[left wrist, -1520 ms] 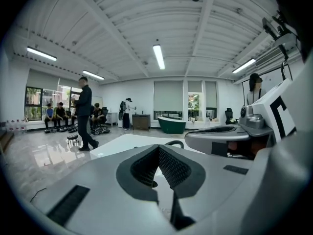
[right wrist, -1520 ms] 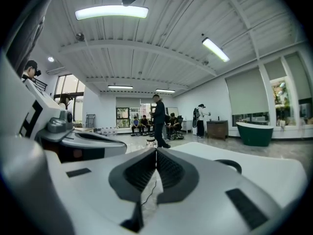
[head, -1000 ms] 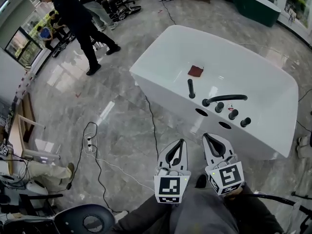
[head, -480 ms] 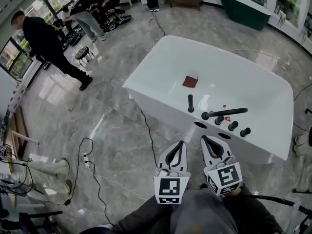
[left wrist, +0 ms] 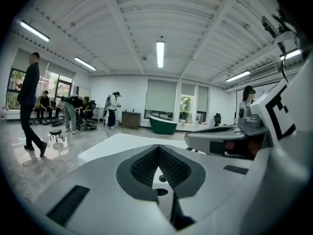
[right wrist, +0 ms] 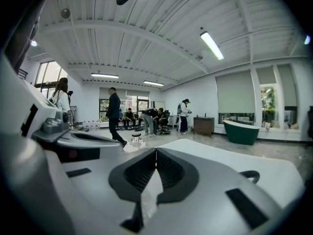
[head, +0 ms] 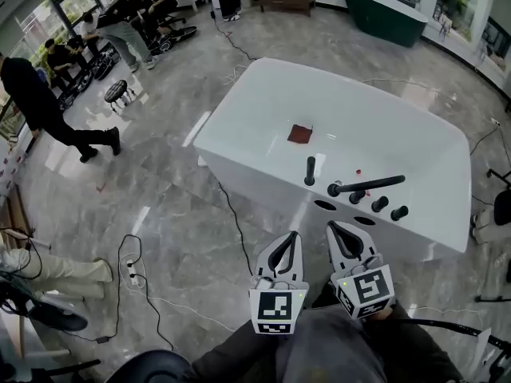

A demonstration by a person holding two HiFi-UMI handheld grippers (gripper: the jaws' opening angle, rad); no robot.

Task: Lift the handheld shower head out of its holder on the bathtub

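1. Both tools are shut and empty. The left gripper (head: 292,238) and right gripper (head: 335,228) are held side by side near the person's body, each with its jaws together at the tips and nothing between them.
2. The shower head (head: 310,171) stands ahead of the grippers on the near rim of the white tub (head: 239,106). It is a black wand with its long axis upright. Its holder is too small to make out.
3. The wand lies roughly on the line between the two grippers and well apart from both. Neither tool looks clearly nearer, and either would need to open before closing on it.
4. Just to the right of the wand is a long black spout (head: 367,184), lying almost level along the rim. A row of black knobs (head: 379,204) sits on its near side. A reach from the right would likely have to pass over them.
5. Beyond the wand, a dark red cloth (head: 300,133) lies inside the tub, clear of the approach.
6. A cable (head: 231,214) trails over the marble floor to the left of the grippers. Further left a person (head: 36,106) walks, and a green tub (head: 382,10) stands far ahead.
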